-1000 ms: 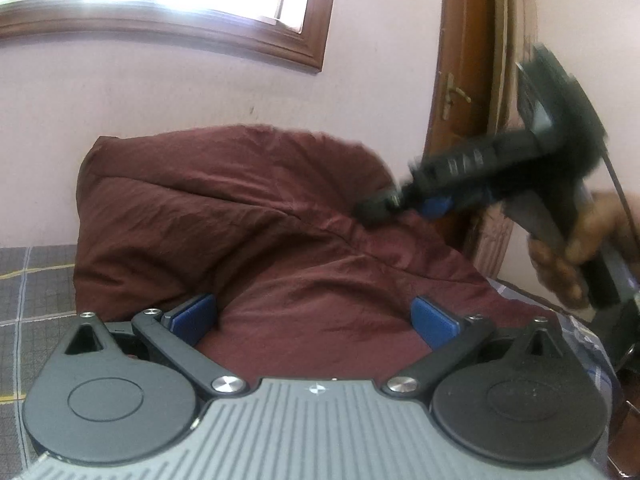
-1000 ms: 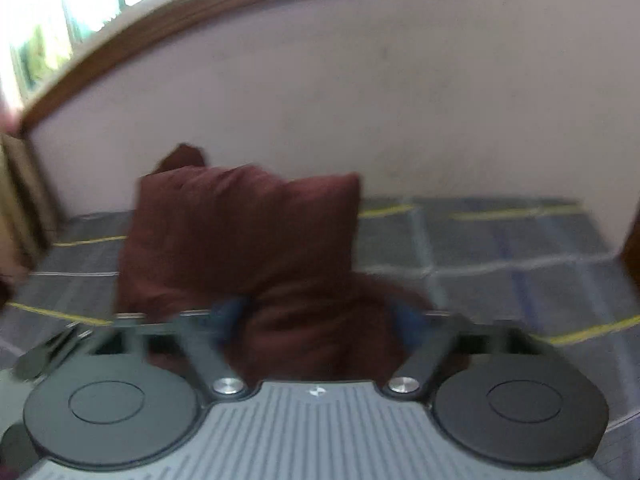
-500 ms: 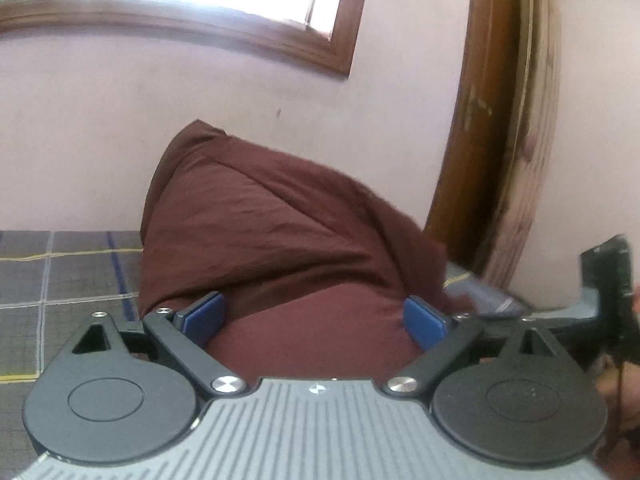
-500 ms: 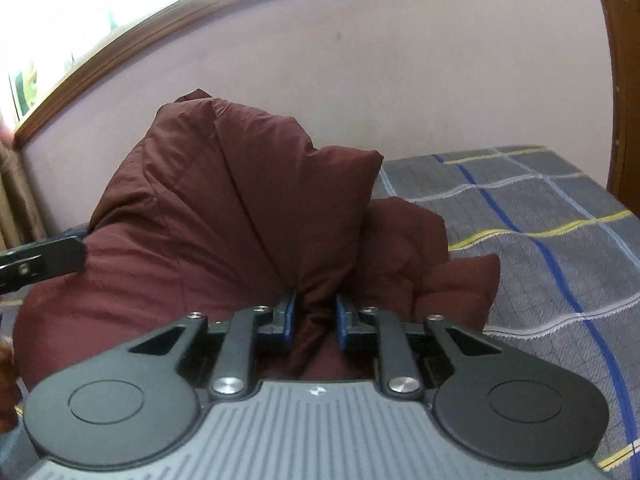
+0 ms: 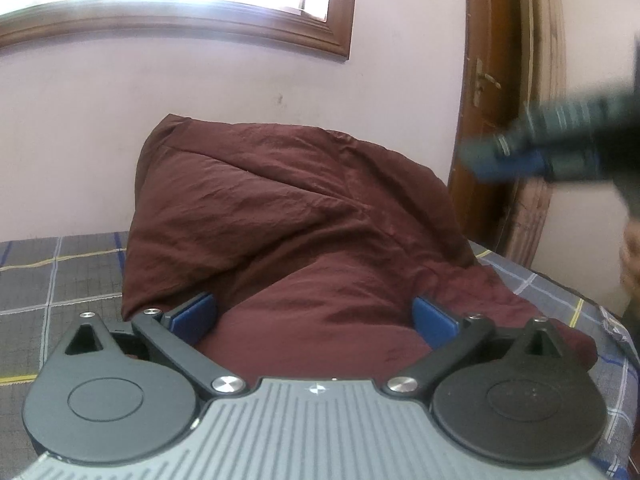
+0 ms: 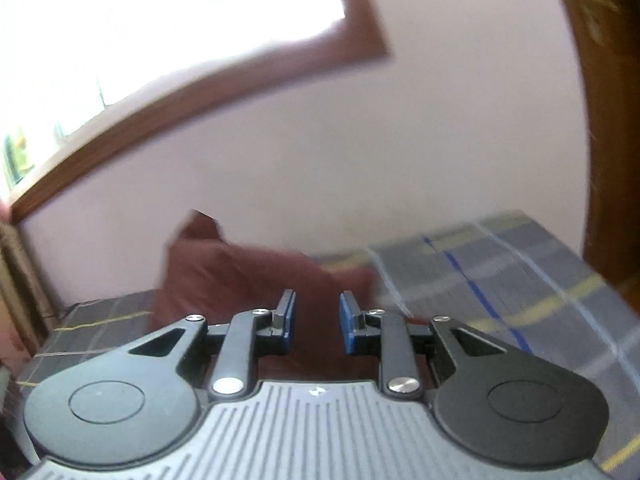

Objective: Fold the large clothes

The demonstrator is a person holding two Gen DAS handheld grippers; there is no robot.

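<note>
A large maroon garment [image 5: 300,216] is heaped on the bed, its top resting against the wall. My left gripper [image 5: 313,316] sits low against its near side. Its jaws are spread wide and still opening, with a bulge of cloth between the blue pads [image 5: 192,314]. In the left wrist view, my right gripper [image 5: 480,156] is a blur in the air at the upper right, clear of the heap, with nothing hanging from it. The right wrist view shows its own jaws [image 6: 317,322] opening, a narrow gap between the pads. The garment [image 6: 240,280] lies beyond and below them.
A grey plaid sheet [image 5: 60,272] [image 6: 500,280] covers the bed. A wood-framed window [image 5: 180,20] is set in the pale wall behind it. A brown door frame [image 5: 504,120] stands to the right. A hand [image 5: 632,256] shows at the right edge.
Half a second ago my right gripper pinched a fold of the garment. It has now let go, lifted and swung away. My left gripper has hardly moved.
</note>
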